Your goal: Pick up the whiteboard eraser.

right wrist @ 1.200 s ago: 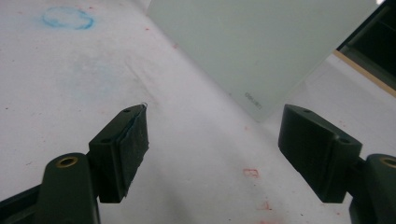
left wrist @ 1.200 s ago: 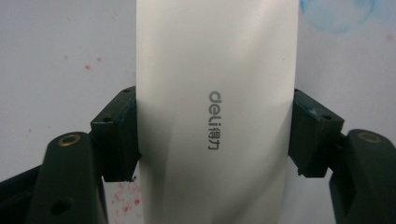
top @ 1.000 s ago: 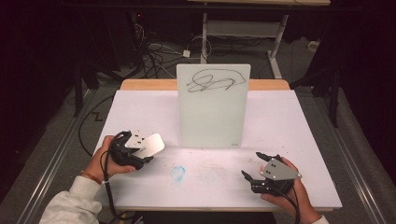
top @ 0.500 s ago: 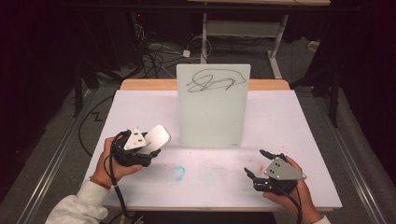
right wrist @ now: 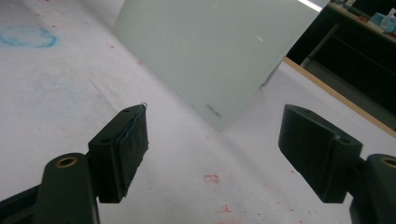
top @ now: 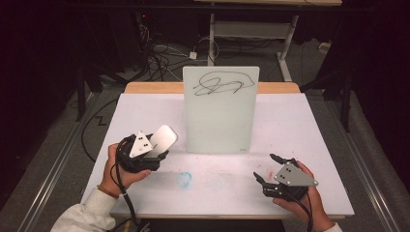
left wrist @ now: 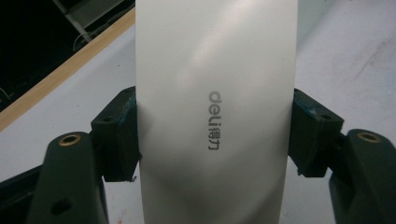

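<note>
A white glass board [top: 220, 110] stands upright at the table's middle, with a black scribble [top: 221, 84] near its top. My left gripper [top: 162, 145] is shut on a silver-white eraser block [top: 161, 139], lifted off the table to the left of the board. In the left gripper view the eraser [left wrist: 215, 107] carries a grey "deli" logo and sits clamped between both jaws. My right gripper [top: 268, 168] rests open near the table's front right, its jaws pointing toward the board [right wrist: 210, 51] with nothing between them.
A faint blue ring mark [top: 184, 179] lies on the white tabletop [top: 145, 111] between the hands. Small red specks [right wrist: 211, 178] dot the surface near the right gripper. Cables and a metal stand [top: 246, 29] sit on the dark floor beyond the table's far wooden edge.
My left gripper has risen and moved right toward the board with the eraser, tilting it upward. The right gripper has barely shifted.
</note>
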